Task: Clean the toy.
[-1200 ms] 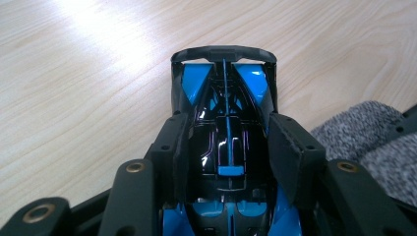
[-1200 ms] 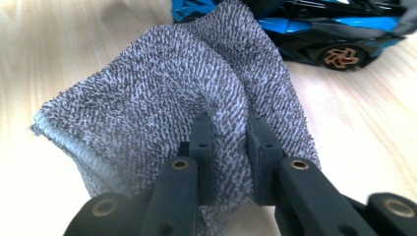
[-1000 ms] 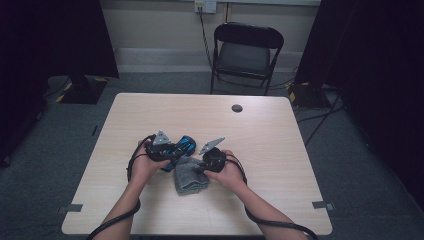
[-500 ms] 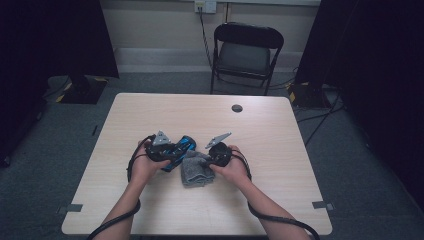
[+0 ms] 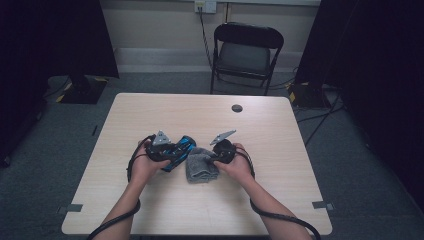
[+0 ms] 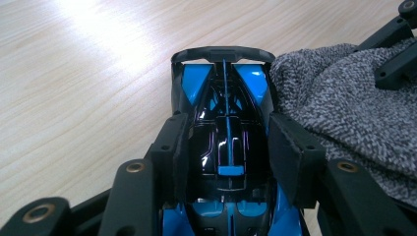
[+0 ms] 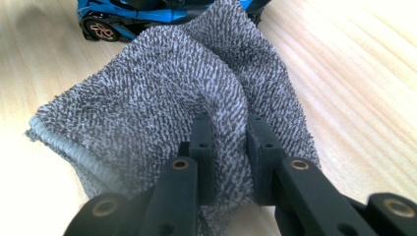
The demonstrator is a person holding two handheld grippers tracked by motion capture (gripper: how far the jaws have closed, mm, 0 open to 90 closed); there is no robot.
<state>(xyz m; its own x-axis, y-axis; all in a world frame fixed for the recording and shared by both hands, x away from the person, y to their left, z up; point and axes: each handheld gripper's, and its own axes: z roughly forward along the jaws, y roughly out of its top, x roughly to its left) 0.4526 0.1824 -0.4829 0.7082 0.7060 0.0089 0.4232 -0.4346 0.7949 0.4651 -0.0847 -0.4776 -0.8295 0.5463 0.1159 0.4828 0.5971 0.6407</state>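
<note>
Beyond the wooden table [image 5: 150,115] with its dark round grommet [image 5: 237,108]: black folding chair [image 5: 246,52], wall outlet [image 5: 205,6] above, cables [image 5: 320,117] right.

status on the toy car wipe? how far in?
Done: both grips are set. The left gripper clamps the blue toy car across its body; the right gripper pinches a fold of the grey cloth. In hand: the cloth lies against the car's side. Left: wiping, then setting both down on the table.
</note>
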